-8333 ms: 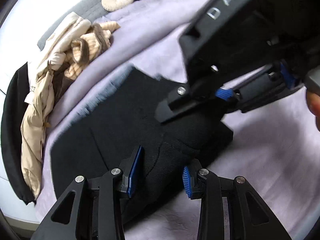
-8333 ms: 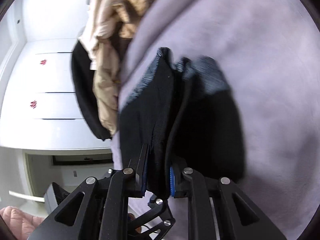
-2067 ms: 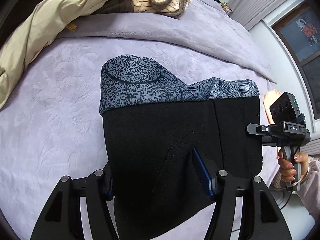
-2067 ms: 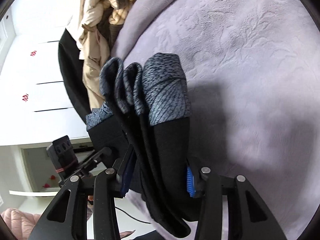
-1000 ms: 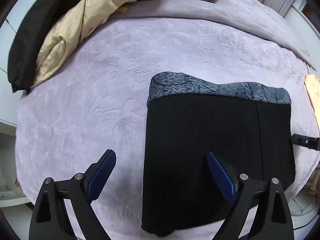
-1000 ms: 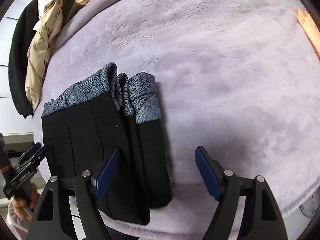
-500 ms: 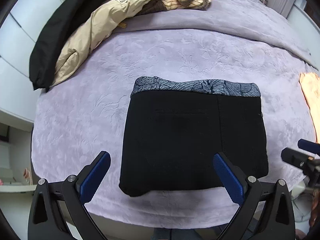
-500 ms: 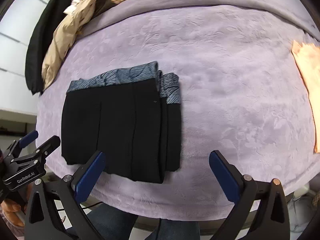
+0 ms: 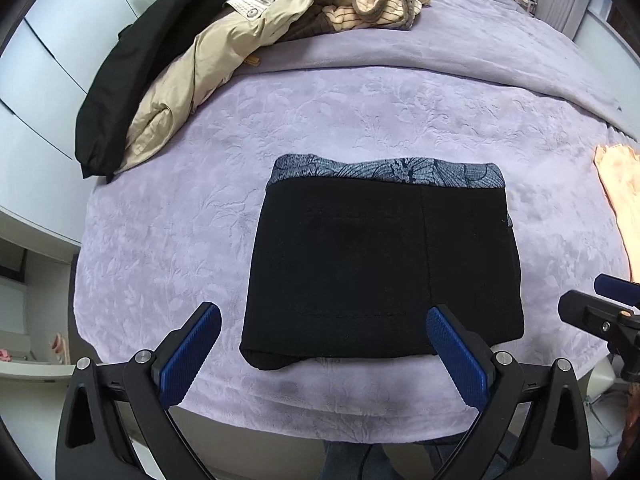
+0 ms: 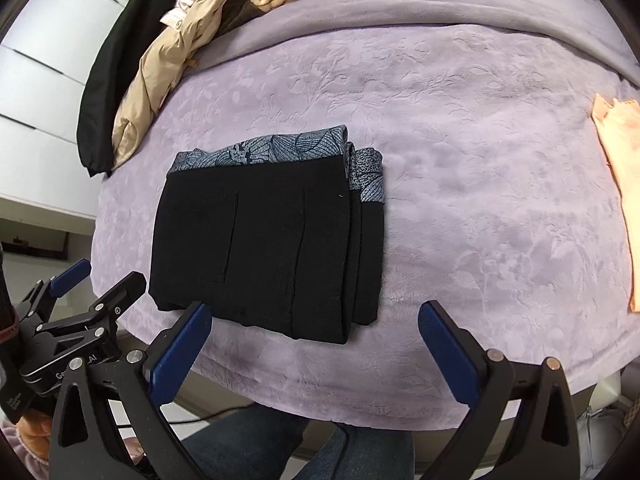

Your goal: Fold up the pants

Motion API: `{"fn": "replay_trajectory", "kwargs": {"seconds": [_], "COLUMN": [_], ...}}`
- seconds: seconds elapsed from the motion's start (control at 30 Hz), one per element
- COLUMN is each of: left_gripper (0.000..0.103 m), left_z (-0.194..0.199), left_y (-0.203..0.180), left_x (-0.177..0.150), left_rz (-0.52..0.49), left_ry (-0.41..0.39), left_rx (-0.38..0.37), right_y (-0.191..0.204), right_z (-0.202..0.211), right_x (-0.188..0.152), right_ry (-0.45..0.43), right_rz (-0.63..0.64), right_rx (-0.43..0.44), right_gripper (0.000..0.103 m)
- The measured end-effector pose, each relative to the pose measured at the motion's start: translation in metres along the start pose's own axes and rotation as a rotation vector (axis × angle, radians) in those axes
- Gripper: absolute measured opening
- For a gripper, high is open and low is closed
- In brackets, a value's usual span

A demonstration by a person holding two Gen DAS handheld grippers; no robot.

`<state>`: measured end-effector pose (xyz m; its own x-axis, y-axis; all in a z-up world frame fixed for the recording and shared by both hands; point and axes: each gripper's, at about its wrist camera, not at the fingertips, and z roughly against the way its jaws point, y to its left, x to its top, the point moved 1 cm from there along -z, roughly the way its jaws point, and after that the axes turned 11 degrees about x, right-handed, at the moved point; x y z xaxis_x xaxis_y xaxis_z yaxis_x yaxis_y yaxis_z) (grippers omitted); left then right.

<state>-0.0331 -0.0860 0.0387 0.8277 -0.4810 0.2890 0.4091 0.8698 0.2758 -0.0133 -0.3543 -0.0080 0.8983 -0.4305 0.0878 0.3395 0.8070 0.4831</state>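
The black pants [image 9: 380, 264] [image 10: 264, 248] lie folded into a compact rectangle on the lilac bedspread [image 9: 360, 120], their blue-grey patterned cuffs at the far edge. My left gripper [image 9: 324, 344] hangs above the near edge of the bundle, jaws wide open and empty. My right gripper [image 10: 316, 340] is also wide open and empty, above the bundle's near right corner. The left gripper [image 10: 72, 300] also shows at the lower left of the right wrist view, and the right gripper's tips [image 9: 596, 308] at the right edge of the left wrist view.
A heap of clothes, a beige jacket [image 9: 192, 76], a black garment [image 9: 132, 64] and a striped knit [image 9: 376, 4], lies at the far left of the bed. An orange cloth [image 10: 624, 184] lies at the right edge. The person's jeans-clad legs [image 10: 280, 444] stand at the bed's near edge.
Both grippers have opened wider and risen away from the folded pants, which lie still on the bed and look smaller in both views.
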Motion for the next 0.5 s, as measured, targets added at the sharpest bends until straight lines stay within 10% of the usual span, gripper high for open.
{"fn": "replay_trajectory", "kwargs": {"seconds": [0.5], "left_gripper": [0.103], "left_z": [-0.003], "left_y": [0.039], "left_x": [-0.017], "left_rz": [-0.071], "left_ry": [-0.036], "left_rx": [-0.018], "right_y": [0.048], "right_z": [0.0], "right_x": [-0.031], "right_ry": [-0.119], "right_rz": [-0.079], "right_rx": [-0.087], "right_gripper": [0.103]}}
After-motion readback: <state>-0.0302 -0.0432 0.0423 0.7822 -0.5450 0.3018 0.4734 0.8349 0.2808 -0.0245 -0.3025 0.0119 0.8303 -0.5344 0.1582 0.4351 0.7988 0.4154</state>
